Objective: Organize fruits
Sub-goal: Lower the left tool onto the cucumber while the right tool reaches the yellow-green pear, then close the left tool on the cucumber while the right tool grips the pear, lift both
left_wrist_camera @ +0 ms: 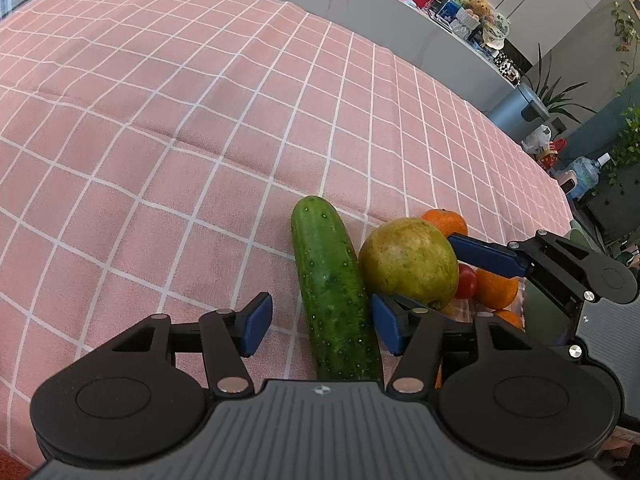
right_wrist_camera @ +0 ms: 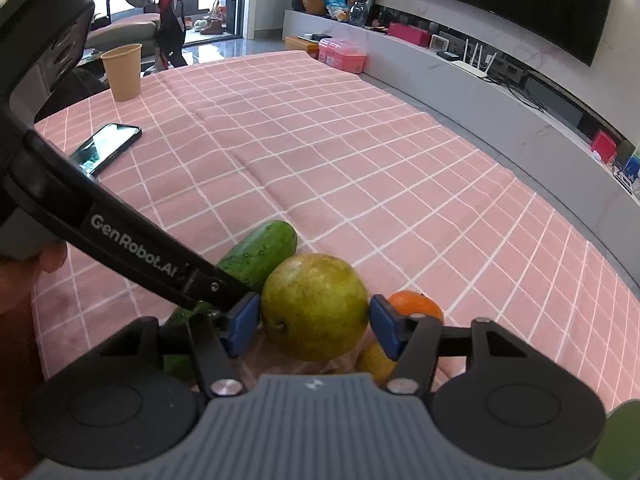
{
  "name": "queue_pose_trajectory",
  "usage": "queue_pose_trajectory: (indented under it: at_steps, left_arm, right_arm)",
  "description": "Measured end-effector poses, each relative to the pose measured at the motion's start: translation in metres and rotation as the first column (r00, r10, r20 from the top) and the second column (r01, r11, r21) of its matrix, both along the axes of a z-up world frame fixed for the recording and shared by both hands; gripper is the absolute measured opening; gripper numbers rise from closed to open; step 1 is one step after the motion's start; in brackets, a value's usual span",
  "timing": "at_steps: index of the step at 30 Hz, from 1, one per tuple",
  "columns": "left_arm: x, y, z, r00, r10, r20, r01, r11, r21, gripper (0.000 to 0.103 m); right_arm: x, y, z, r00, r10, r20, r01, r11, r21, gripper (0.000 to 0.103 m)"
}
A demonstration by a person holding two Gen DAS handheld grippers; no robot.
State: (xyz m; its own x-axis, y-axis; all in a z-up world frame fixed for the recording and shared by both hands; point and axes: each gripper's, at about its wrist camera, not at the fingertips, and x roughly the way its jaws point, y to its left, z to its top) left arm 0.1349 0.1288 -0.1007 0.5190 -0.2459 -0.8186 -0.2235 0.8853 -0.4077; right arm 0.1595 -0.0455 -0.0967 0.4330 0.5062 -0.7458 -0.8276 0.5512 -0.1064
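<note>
Here, the left claw [left_wrist_camera: 320, 324] points down at a pink checked cloth [left_wrist_camera: 160, 120]. Its two blue pads [left_wrist_camera: 256, 322] are apart. A long green cucumber [left_wrist_camera: 334, 292] lies between them and runs away from the claw. There is a clear gap between the left pad and the cucumber. The right pad sits just beside the cucumber, and I cannot tell if it touches it. Just right of this claw is a big green-yellow pear [left_wrist_camera: 408, 262], and it touches the cucumber. Right of the pear are a small red tomato [left_wrist_camera: 466, 282] and an orange [left_wrist_camera: 496, 286]. A second orange [left_wrist_camera: 446, 220] peeks out behind the pear. The right claw [right_wrist_camera: 312, 326] comes in from the right side. It is clamped on the pear, with one blue pad on each side of it. From this claw, the cucumber is to the left, partly hidden under the black arm of the left claw. One orange is just past the right pad. Something yellow [right_wrist_camera: 374, 360] sits low by the right pad, but I cannot tell what it is. Far ahead and to the left of the right claw lie a phone [right_wrist_camera: 106, 148] and, past it, a brown paper cup [right_wrist_camera: 122, 72] standing up.
</note>
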Motion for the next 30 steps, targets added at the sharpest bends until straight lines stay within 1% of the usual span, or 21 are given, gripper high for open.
queue_pose_trajectory:
  at_steps: [4,5,6,8,11,14,17,19,20,23,25,28,30]
  left_arm:
    - [-0.001,0.002,-0.001,1.0,0.011,-0.004,-0.011,1.0,-0.016,0.067]
    - [-0.002,0.003,-0.001,1.0,0.012,-0.004,-0.012,1.0,-0.019,0.067]
    - [-0.002,0.003,-0.002,1.0,0.014,-0.005,-0.014,1.0,-0.021,0.067]
    - [-0.002,0.004,-0.002,1.0,0.015,-0.005,-0.015,1.0,-0.024,0.067]
    - [-0.002,0.004,-0.002,1.0,0.017,-0.006,-0.018,1.0,-0.026,0.068]
    - [-0.002,0.005,-0.002,1.0,0.02,-0.008,-0.02,0.999,-0.032,0.068]
    - [-0.004,0.005,0.0,1.0,0.024,-0.006,-0.024,0.999,-0.021,0.067]
    - [-0.005,0.004,0.001,1.0,0.025,-0.002,-0.025,1.0,-0.014,0.067]
    - [-0.005,0.004,0.001,1.0,0.025,-0.001,-0.025,1.0,-0.013,0.067]
    - [-0.004,0.003,0.0,1.0,0.024,-0.002,-0.024,1.0,-0.013,0.067]
    - [-0.003,0.003,0.0,1.0,0.025,-0.001,-0.025,1.0,-0.01,0.067]
    - [-0.003,0.004,0.0,1.0,0.029,0.001,-0.029,1.0,-0.009,0.067]
    - [-0.002,0.005,-0.002,1.0,0.031,-0.001,-0.031,0.999,-0.016,0.068]
  right_arm:
    - [0.005,-0.001,-0.001,0.999,0.03,-0.017,-0.03,1.0,0.003,0.061]
    - [0.007,-0.001,-0.002,0.999,0.043,-0.023,-0.043,0.999,0.001,0.061]
    - [0.01,-0.002,-0.003,0.998,0.054,-0.032,-0.054,0.999,0.002,0.061]
    - [0.018,-0.003,-0.004,0.995,0.079,-0.056,-0.079,0.997,0.012,0.065]
    - [0.029,-0.005,-0.005,0.991,0.102,-0.091,-0.099,0.994,0.033,0.068]
    - [0.031,-0.006,-0.006,0.986,0.141,-0.089,-0.138,0.99,0.034,0.068]
    - [0.035,-0.006,-0.006,0.977,0.179,-0.115,-0.174,0.983,0.049,0.068]
    - [0.035,-0.005,-0.007,0.967,0.222,-0.124,-0.219,0.975,0.035,0.069]
    - [0.033,-0.004,-0.007,0.963,0.24,-0.12,-0.239,0.971,0.023,0.071]
    - [0.029,0.002,-0.009,0.959,0.265,-0.097,-0.268,0.963,-0.02,0.073]
    - [0.026,0.005,-0.011,0.958,0.28,-0.068,-0.284,0.958,-0.047,0.072]
    - [0.028,0.005,-0.01,0.964,0.261,-0.045,-0.263,0.964,-0.045,0.06]
    - [0.028,0.005,-0.01,0.969,0.242,-0.049,-0.244,0.969,-0.043,0.06]
